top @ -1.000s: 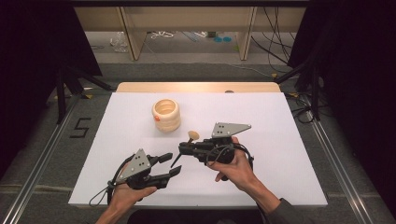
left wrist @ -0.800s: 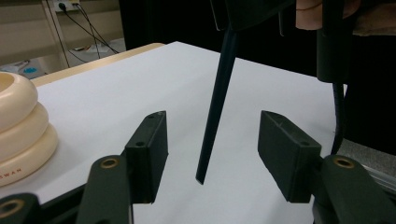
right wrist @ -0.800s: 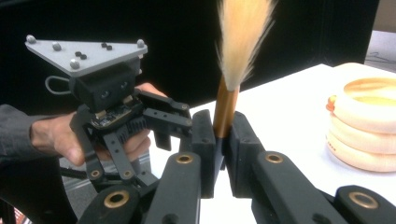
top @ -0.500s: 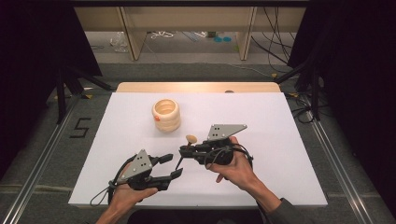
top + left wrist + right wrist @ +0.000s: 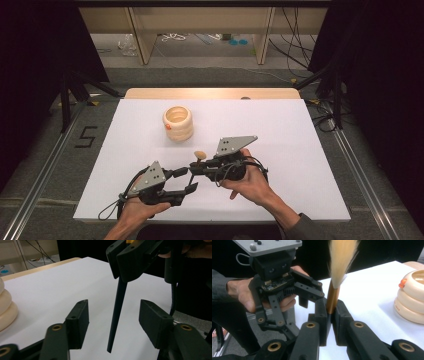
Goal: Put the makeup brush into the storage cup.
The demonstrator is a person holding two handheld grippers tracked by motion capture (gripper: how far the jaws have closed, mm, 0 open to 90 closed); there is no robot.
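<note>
So the right gripper [image 5: 194,169] has slid toward the lower left of the high view over the last second, carrying the brush [image 5: 199,154] with it. Earlier it sat a bit higher and further right on the counter [image 5: 300,150]; now it's right next to the left gripper [image 5: 186,181], basically nose to nose with it just below the middle of the frame. My read: this is a handover being set up, or at least a two-handed regrip, since the brush's lower end now hangs right between the left gripper's fingers [image 5: 79,315].

Finger states: the right gripper's fingers [image 5: 322,312] are pressed onto the brush's golden ferrule, pinching it firmly. The left gripper's fingers are spread wide with the dark handle [image 5: 116,315] in the gap, touching neither side as far as I can tell.

Orientation: the brush's long axis is close to vertical, bristles [image 5: 342,257] pointing up, thin tapered handle tip pointing down toward the counter with a slight lean. In the left gripper view it runs from upper middle down to lower middle of the frame, and the tip looks clear of the counter.

The ribbed cream pot [image 5: 178,122] sits untouched up and left of centre, well apart from both grippers.
</note>
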